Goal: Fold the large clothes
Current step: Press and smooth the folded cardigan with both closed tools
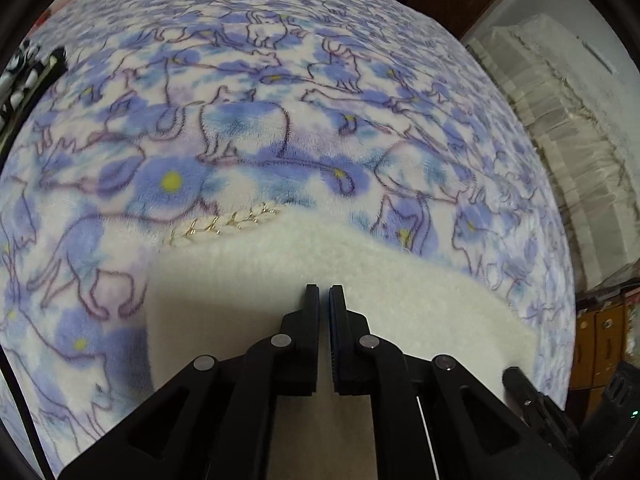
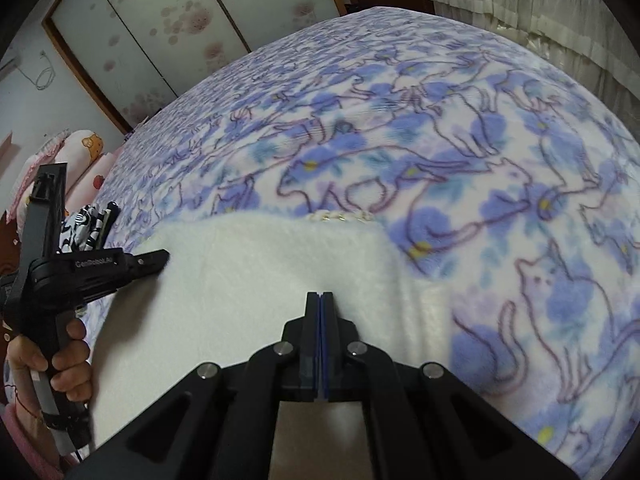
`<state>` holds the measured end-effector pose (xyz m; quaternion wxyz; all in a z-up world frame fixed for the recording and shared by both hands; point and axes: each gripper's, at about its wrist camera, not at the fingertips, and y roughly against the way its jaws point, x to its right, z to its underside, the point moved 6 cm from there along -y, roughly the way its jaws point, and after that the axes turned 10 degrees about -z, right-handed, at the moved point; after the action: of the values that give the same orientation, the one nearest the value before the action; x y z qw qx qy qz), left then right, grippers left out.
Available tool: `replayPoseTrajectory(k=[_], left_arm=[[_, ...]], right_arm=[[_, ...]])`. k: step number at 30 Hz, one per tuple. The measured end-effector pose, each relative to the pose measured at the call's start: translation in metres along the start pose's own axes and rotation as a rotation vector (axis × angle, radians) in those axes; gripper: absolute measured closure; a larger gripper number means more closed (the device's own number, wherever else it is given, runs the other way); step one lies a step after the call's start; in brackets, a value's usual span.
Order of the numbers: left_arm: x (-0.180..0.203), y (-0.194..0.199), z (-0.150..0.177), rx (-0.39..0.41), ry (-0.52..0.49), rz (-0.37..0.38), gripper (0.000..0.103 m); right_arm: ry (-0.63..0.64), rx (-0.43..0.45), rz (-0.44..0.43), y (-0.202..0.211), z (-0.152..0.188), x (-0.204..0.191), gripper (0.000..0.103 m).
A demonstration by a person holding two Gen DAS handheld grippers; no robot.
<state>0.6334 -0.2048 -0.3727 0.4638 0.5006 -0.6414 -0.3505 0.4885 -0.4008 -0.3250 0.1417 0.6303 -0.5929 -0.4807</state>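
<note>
A white fluffy garment (image 1: 248, 280) with a gold-stitched edge (image 1: 224, 224) lies on a blue cat-print blanket (image 1: 240, 120). My left gripper (image 1: 324, 292) is shut, with only a thin slit between its pads, and its tips pinch the white pile. The right wrist view shows the garment (image 2: 260, 264) again, with the left gripper (image 2: 162, 258) at its left edge. My right gripper (image 2: 320, 298) is shut on the garment's near part, pads pressed together. Its tip (image 1: 510, 374) meets the garment's right edge in the left wrist view. The garment's near part is hidden under both grippers.
The blanket (image 2: 500, 160) covers the whole bed. A black-and-white item (image 2: 86, 226) and pink pillows (image 2: 82, 152) lie at the bed's left end. A hand (image 2: 68, 364) holds the left gripper's grip. White wrapped stacks (image 1: 560, 120) stand beyond the bed's right side.
</note>
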Motion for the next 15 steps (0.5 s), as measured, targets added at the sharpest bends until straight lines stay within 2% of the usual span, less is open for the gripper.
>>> replayPoseTrajectory(k=[3,5,8,12,13,14,15], left_arm=[[-0.008,0.009,0.012,0.006,-0.003,0.061,0.1],[-0.012,0.017,0.02,0.029,-0.029,0.067,0.1],[-0.014,0.031,0.033,0.043,-0.087,0.04,0.1],[-0.027,0.054,0.043,0.023,-0.137,-0.041,0.098],[-0.032,0.059,0.046,0.016,-0.144,-0.069,0.091],[-0.037,0.066,0.048,0.011,-0.149,-0.095,0.085],[-0.043,0.073,0.05,0.008,-0.15,-0.142,0.059]], right_arm=[[0.022,0.0,0.059,0.011,0.007,0.001,0.103],[0.024,0.003,0.084,0.019,0.011,0.001,0.103],[0.035,-0.003,0.106,0.027,0.015,0.0,0.103],[0.042,-0.017,0.129,0.036,0.015,0.003,0.103],[0.037,-0.014,0.153,0.039,0.014,0.006,0.103],[0.034,-0.014,0.207,0.044,0.013,0.012,0.097],[0.025,-0.023,0.252,0.051,0.013,0.02,0.097]])
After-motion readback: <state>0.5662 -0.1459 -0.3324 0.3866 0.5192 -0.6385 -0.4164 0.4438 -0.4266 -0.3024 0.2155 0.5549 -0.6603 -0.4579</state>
